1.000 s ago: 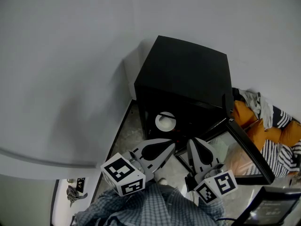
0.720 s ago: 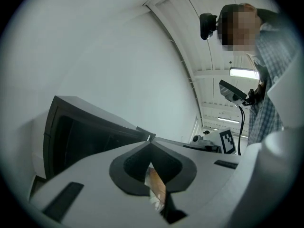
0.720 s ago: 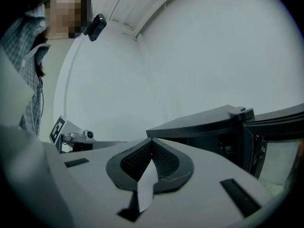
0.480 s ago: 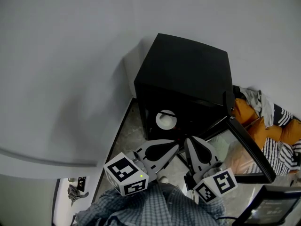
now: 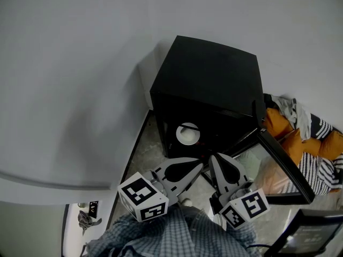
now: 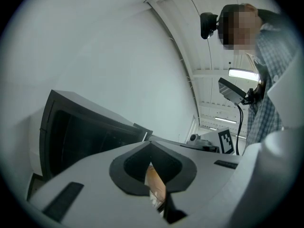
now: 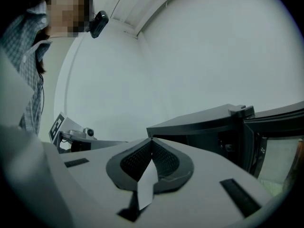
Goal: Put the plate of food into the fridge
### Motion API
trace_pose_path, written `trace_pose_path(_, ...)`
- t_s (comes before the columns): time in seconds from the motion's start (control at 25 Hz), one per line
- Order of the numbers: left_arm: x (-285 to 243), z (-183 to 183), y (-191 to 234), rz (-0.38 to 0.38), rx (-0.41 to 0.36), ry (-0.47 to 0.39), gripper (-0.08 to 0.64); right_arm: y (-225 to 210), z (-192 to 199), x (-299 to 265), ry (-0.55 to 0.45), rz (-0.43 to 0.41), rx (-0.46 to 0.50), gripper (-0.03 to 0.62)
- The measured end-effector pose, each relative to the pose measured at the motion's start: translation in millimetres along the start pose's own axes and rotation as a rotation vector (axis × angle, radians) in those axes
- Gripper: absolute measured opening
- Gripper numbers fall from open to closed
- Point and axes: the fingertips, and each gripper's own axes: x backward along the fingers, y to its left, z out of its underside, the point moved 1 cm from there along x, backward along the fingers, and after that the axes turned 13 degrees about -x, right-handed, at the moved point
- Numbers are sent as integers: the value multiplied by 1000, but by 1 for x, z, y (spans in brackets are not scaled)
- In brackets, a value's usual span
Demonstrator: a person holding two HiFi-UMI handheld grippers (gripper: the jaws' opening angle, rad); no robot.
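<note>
A black mini fridge (image 5: 209, 74) stands on the floor against the white wall, its glass door (image 5: 281, 170) swung open to the right. Inside, on a shelf, sits a white plate (image 5: 188, 134); what lies on it is too small to tell. My left gripper (image 5: 200, 165) and right gripper (image 5: 213, 158) hover side by side just in front of the opening, below the plate, both shut with nothing between the jaws. The left gripper view shows its closed tips (image 6: 149, 144) before the fridge (image 6: 80, 127). The right gripper view shows closed tips (image 7: 152, 139), the fridge (image 7: 204, 127) and its door (image 7: 280, 137).
A heap of orange and striped cloth (image 5: 305, 138) lies right of the fridge behind the door. Pale stone floor (image 5: 144, 154) runs left of the fridge along the wall. The person's checked shirt (image 5: 171, 234) fills the bottom edge, and a dark screen (image 5: 311, 240) sits at lower right.
Hardly anything: the head view has shifted slightly, so the fridge sits a little higher in it. Both grippers stay shut and empty in front of the opening.
</note>
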Motion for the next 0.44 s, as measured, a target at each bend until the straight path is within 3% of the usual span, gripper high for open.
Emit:
trace_pose_path(0.24, 0, 3, -1, 6, 4, 14, 7, -1, 4, 1, 7, 16, 18, 8)
trace_pose_path(0.44, 10, -1, 14, -74, -26, 9, 6, 7, 5, -20, 16, -55, 41, 8)
